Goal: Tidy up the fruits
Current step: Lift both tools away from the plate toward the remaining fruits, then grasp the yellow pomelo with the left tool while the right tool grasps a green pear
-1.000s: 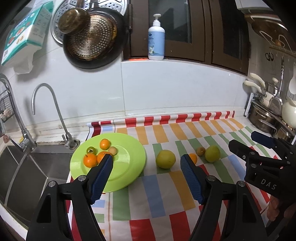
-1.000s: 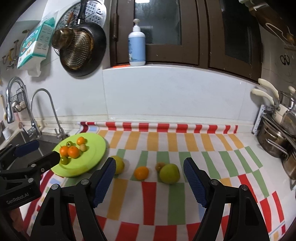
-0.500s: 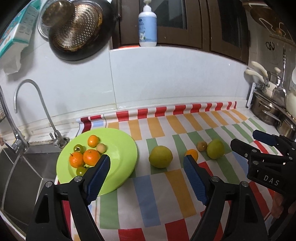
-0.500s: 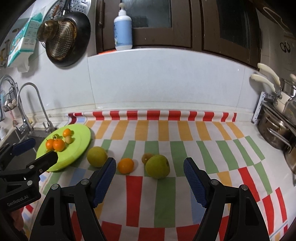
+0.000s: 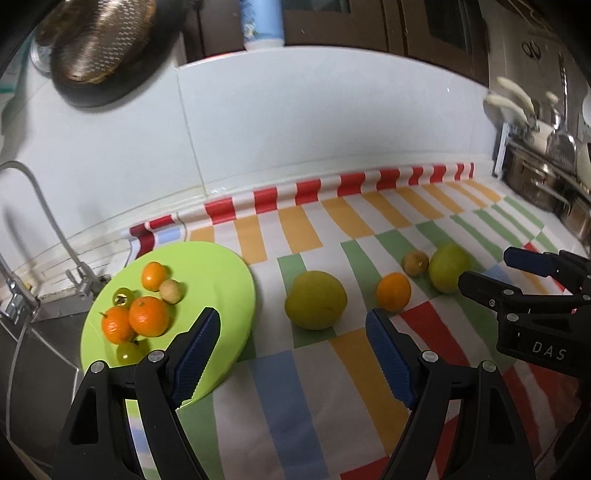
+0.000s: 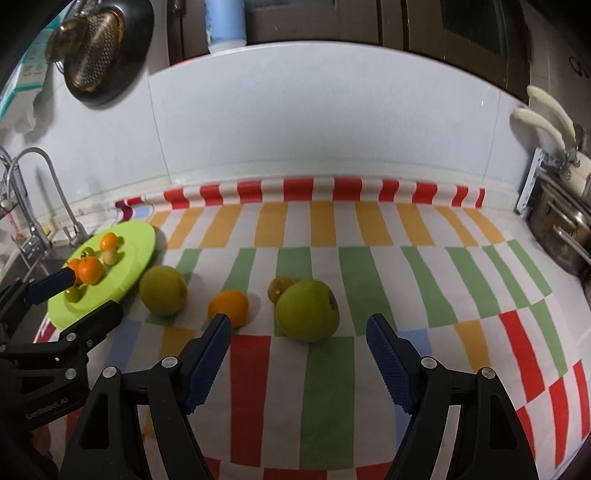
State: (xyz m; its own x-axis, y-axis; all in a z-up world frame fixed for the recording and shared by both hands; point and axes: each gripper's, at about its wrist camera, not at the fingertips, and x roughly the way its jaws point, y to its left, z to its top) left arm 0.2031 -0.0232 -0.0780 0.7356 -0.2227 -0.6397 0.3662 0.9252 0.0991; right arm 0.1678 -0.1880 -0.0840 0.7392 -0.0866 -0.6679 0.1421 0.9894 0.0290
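A lime green plate (image 5: 218, 273) (image 6: 140, 247) at the left holds several small oranges and little green and tan fruits. On the striped cloth lie a yellow-green fruit (image 5: 316, 304) (image 6: 162, 290), a small orange (image 5: 393, 291) (image 6: 228, 308), a small brown fruit (image 5: 415, 263) (image 6: 279, 288) and a green apple (image 5: 448, 267) (image 6: 307, 310). My left gripper (image 5: 291, 354) is open and empty, just short of the yellow-green fruit. My right gripper (image 6: 299, 350) is open and empty, just short of the green apple.
A sink (image 5: 22, 354) with a tap (image 5: 44, 206) lies left of the plate. Steel pots (image 6: 561, 221) stand at the right end of the counter. A pan and strainer (image 5: 99, 48) hang on the tiled wall. A soap bottle (image 6: 226, 26) stands on the ledge above.
Both grippers have moved forward and down toward the fruit on the cloth. The fruit looks larger and closer. Both stay open; no fruit has moved.
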